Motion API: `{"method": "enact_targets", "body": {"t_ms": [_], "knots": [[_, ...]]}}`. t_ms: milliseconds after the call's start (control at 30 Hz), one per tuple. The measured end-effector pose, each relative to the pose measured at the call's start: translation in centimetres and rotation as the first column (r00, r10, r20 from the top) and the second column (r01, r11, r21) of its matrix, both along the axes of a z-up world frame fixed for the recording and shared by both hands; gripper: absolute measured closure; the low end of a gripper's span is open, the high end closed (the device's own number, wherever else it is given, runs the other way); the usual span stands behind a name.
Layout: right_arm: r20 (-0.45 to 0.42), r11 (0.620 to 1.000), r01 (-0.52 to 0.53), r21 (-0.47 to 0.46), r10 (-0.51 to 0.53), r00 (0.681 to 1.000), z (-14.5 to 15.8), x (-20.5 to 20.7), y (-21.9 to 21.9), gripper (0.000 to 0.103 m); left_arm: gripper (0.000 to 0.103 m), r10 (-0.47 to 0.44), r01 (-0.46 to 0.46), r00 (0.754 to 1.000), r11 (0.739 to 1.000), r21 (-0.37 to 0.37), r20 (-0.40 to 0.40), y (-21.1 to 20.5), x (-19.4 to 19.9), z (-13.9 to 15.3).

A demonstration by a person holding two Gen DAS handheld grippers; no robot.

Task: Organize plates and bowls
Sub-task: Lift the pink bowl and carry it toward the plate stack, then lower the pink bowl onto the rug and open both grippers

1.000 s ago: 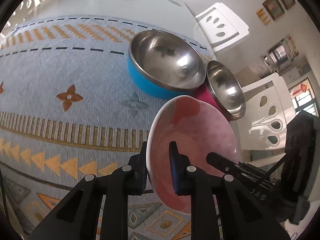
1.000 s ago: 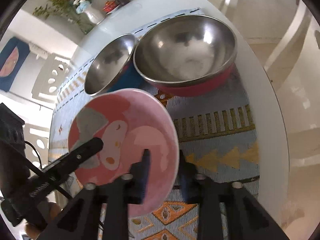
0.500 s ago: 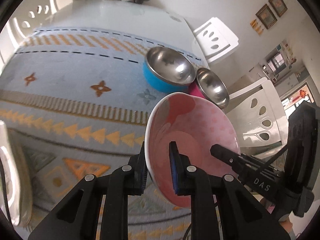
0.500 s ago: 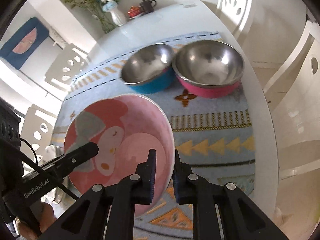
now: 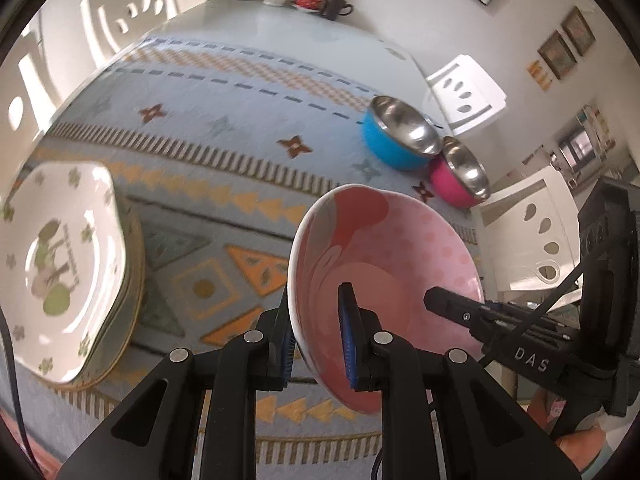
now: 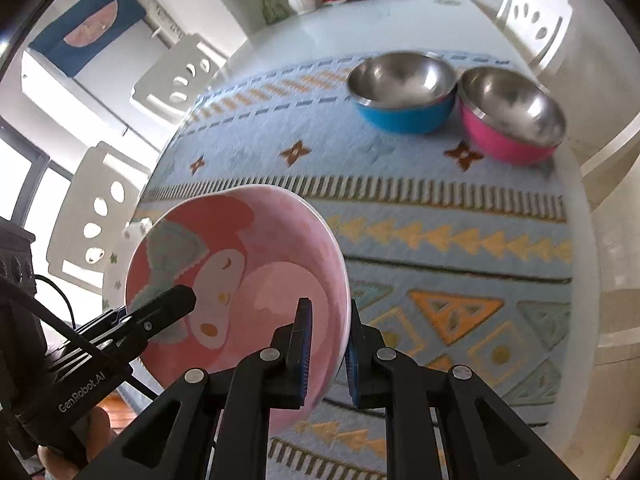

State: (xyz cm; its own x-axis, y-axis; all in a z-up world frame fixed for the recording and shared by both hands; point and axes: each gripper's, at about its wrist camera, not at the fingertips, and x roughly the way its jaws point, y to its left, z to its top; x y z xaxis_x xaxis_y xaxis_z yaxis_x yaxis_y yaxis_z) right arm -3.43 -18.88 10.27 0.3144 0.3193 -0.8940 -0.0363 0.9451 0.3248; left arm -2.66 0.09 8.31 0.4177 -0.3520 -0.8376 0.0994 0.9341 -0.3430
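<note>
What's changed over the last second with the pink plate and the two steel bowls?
Both grippers, left and right, carried the pink plate away from the blue bowl and pink bowl, toward the white plate stack. Both grips stayed clamped; the bowls stayed put.

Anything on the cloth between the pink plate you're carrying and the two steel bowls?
No. In the right wrist view, only bare patterned cloth lies between the pink plate and the steel bowls.

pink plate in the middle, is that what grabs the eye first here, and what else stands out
Yes: the pink plate hangs above the patterned cloth, its rim pinched by both tongs, left and right. Beyond it, a blue bowl and a magenta bowl stand side by side; white plates sit stacked at left.
</note>
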Motion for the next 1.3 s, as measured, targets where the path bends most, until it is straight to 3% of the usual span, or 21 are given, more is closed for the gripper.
{"method": "enact_targets", "body": {"t_ms": [367,533,800,900,1067,1300], "knots": [[-0.087,0.998,-0.017,-0.053,0.012,0.996,-3.4,-0.7,1.5,0.087,0.087,-0.017,0.018,0.998,1.0,0.01,-0.067,0.4,-0.6,-4.0],[-0.099,0.998,-0.011,-0.065,0.005,0.995,-4.1,-0.5,1.2,0.087,0.087,-0.006,0.006,0.998,1.0,0.003,-0.065,0.4,-0.9,-4.4],[-0.13,1.0,0.004,-0.002,-0.004,0.991,-4.6,-0.5,0.3,0.087,0.084,-0.022,0.024,0.996,0.999,0.023,-0.088,0.2,-0.9,-4.3],[-0.146,0.999,0.02,0.029,-0.015,0.989,-4.3,-0.6,-0.4,0.087,0.072,-0.004,0.007,0.995,1.0,0.029,-0.099,0.9,-1.0,-4.1],[-0.158,0.987,0.081,0.142,-0.058,0.986,-3.5,-1.6,-2.6,0.087,0.072,0.01,-0.005,0.995,0.999,0.045,-0.097,2.2,-1.8,-2.9],[-0.145,0.971,0.152,0.184,-0.127,0.981,-2.1,-2.6,-5.6,0.087,0.072,0.03,-0.026,0.998,0.998,0.061,-0.059,3.1,-2.0,-0.1]]}}
